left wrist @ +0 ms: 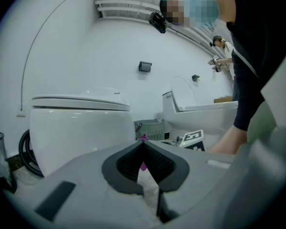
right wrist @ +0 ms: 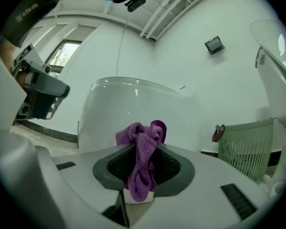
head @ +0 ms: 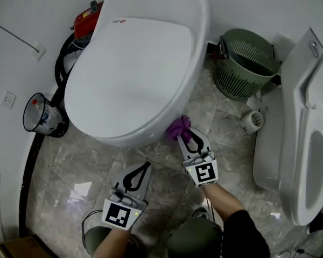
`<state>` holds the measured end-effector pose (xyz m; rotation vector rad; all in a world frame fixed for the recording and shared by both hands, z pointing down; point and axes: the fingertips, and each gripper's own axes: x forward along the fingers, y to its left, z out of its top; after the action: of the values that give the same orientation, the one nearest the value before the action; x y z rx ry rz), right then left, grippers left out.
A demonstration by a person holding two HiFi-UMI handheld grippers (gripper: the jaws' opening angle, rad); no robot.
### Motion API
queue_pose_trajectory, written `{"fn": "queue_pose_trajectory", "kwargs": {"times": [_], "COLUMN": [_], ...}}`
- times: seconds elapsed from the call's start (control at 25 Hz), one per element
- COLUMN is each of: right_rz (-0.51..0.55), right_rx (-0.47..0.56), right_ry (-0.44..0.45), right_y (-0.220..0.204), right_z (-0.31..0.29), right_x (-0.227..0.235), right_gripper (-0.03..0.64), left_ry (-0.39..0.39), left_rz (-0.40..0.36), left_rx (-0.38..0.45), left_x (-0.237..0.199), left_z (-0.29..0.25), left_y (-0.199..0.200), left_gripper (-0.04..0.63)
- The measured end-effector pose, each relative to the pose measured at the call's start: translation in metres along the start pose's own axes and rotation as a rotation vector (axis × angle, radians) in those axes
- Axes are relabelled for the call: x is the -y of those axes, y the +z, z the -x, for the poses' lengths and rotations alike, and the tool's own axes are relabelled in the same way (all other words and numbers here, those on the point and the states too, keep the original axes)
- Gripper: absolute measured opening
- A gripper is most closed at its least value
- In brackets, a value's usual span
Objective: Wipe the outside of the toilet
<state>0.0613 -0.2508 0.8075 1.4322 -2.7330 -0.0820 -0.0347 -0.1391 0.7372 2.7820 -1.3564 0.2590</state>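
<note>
A white toilet (head: 134,74) with its lid down fills the middle of the head view. My right gripper (head: 188,138) is shut on a purple cloth (head: 178,127), which presses against the front right side of the bowl. In the right gripper view the purple cloth (right wrist: 142,161) bunches out between the jaws, with the toilet (right wrist: 138,113) bowl right behind it. My left gripper (head: 142,169) hangs low over the floor in front of the bowl, shut and holding nothing. The left gripper view shows the toilet (left wrist: 78,128) from the side.
A green slatted bin (head: 246,63) stands right of the toilet. A second toilet (head: 307,144) with its lid up lines the right edge, a small white vent cap (head: 251,122) beside it. A black hose (head: 62,63) and a clear cup (head: 40,113) sit at the left.
</note>
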Motion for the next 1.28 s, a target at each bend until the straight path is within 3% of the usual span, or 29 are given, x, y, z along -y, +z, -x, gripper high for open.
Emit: {"fn": "queue_pose_trajectory", "kwargs": {"times": [0.4, 0.72, 1.04, 1.28], "right_rz": [-0.001, -0.045, -0.095, -0.117], "right_rx": [-0.082, -0.155, -0.085, -0.060], "right_ry": [-0.307, -0.426, -0.410, -0.199], "right_y": [-0.015, -0.014, -0.005, -0.017], "right_z": [-0.054, -0.091, -0.056, 0.001], "right_x": [0.156, 0.204, 0.187, 0.091], "right_gripper": [0.103, 0.103, 0.103, 0.103], "left_ry": [0.003, -0.001, 0.003, -0.014], "left_rz": [-0.011, -0.019, -0.015, 0.001], "left_rx": [-0.018, -0.031, -0.009, -0.003], "left_x": [0.004, 0.006, 0.002, 0.004], "left_z": [0.000, 0.003, 0.007, 0.007], "left_y": [-0.002, -0.004, 0.001, 0.001], "left_gripper": [0.006, 0.006, 0.006, 0.006]}}
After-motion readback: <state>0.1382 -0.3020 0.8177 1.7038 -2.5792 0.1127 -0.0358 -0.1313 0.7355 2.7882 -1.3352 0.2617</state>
